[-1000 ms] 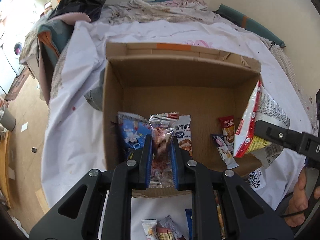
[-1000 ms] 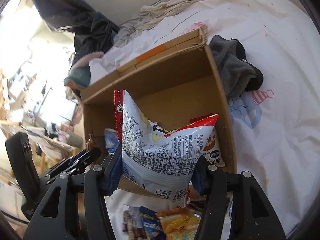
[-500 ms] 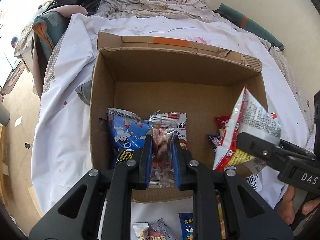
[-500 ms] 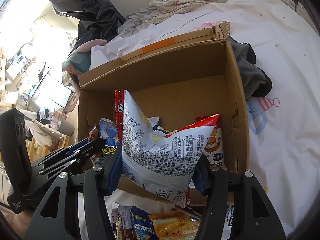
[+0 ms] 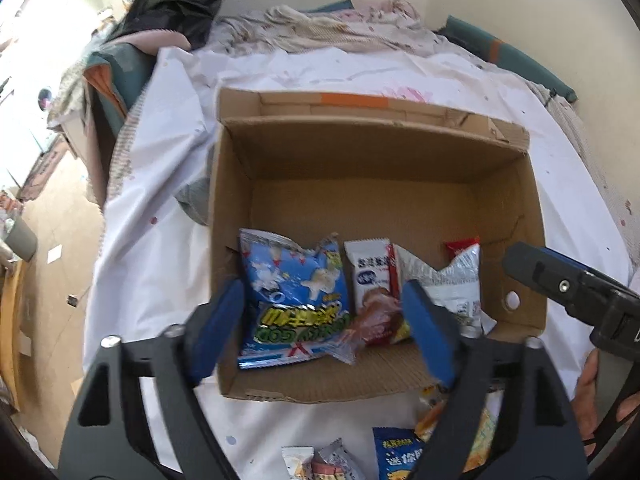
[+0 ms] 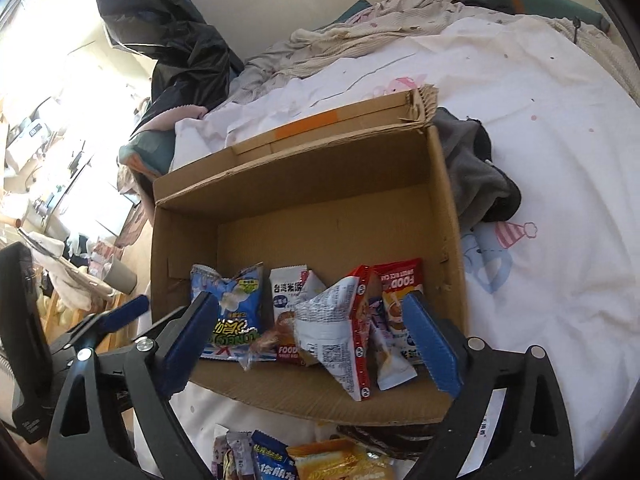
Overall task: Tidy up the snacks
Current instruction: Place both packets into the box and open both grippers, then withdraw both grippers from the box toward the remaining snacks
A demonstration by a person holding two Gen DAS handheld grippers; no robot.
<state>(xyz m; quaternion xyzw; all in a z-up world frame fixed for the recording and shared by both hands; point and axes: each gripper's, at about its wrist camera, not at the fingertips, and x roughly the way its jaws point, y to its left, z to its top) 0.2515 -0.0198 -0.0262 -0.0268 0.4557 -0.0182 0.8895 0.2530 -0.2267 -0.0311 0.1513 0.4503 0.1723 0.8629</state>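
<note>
Now the left gripper (image 5: 324,332) is wide and holds nothing, hanging over the near edge of the cardboard box (image 5: 376,160) on the bed (image 5: 160,220), where the blue popcorn bag (image 5: 294,296) lies at the left and the white crinkly bag (image 6: 332,328) leans in the middle. The right gripper (image 6: 316,344) is wide and empty too. To do the next step well, each should probably dip to the loose snacks (image 6: 276,456) in front of the box and pinch one bag by its flat edge.
</note>
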